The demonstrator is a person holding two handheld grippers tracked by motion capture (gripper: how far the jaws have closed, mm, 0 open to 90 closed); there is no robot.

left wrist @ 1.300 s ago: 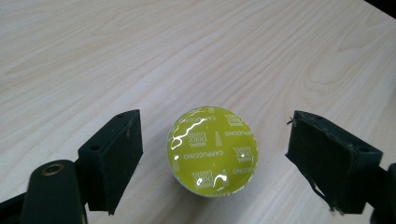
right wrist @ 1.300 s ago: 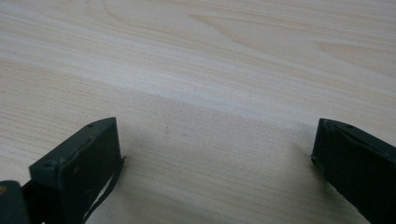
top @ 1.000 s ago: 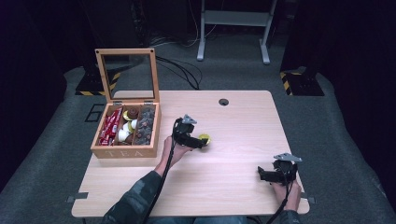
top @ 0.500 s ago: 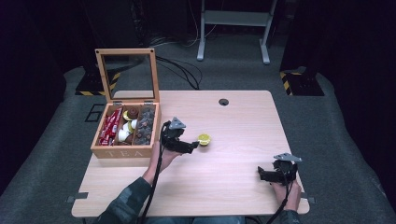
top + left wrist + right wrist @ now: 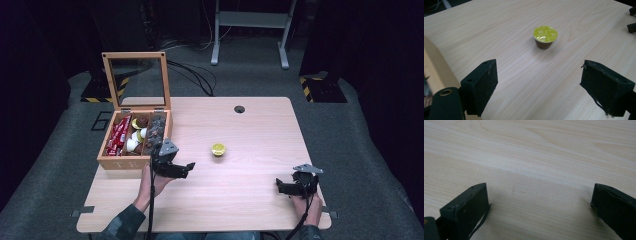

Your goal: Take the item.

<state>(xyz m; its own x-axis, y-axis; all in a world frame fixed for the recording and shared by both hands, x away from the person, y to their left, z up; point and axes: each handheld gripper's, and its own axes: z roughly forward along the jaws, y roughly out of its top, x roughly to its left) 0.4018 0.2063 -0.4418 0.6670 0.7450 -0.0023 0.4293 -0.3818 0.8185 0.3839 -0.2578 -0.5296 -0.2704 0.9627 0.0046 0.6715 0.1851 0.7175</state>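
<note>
Yellow-lidded brown capsule (image 5: 218, 149) sat upright on the pale wooden table (image 5: 250, 200), apart from the left gripper (image 5: 187, 167), whose empty jaws had just been opening; the right gripper (image 5: 278, 186) gaped empty.

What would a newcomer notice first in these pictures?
Probably the small brown capsule with a yellow-green foil lid, standing alone mid-way across the pale wooden table. Next, the open wooden box with a glass lid at the table's left, its compartments filled with red packets and capsules. The left tool is open between the two.
</note>
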